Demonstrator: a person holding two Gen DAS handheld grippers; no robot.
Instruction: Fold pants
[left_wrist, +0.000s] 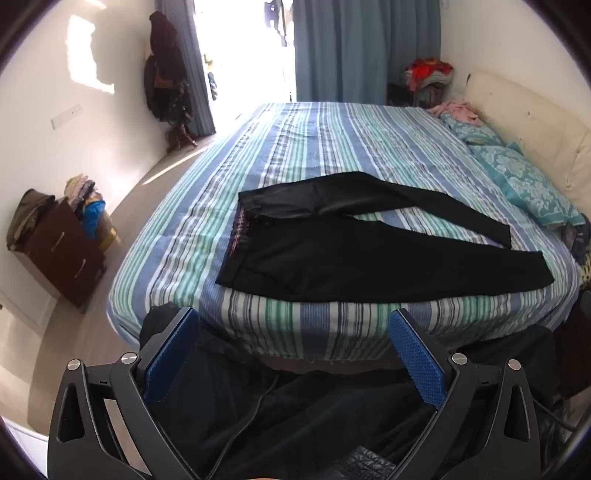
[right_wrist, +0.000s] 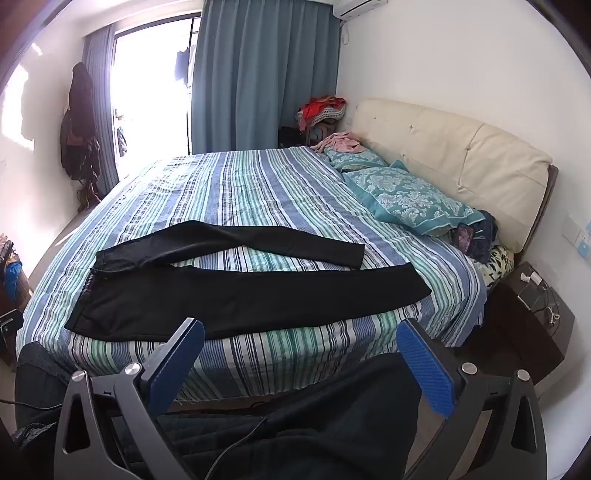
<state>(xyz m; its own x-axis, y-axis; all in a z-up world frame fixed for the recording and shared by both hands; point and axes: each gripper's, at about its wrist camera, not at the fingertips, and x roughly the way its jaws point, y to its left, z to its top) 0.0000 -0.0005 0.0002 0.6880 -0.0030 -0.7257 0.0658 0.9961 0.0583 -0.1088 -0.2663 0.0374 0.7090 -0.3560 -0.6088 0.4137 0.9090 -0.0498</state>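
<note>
Black pants lie flat on the striped bed, waistband to the left, two legs spread apart toward the right. They also show in the right wrist view near the bed's front edge. My left gripper is open and empty, held off the bed in front of its near edge. My right gripper is open and empty, also in front of the near edge, just short of the nearer leg.
Teal pillows and a cream headboard are at the right. A dark nightstand stands right of the bed. A brown dresser with piled clothes stands on the left. Blue curtains hang at the back.
</note>
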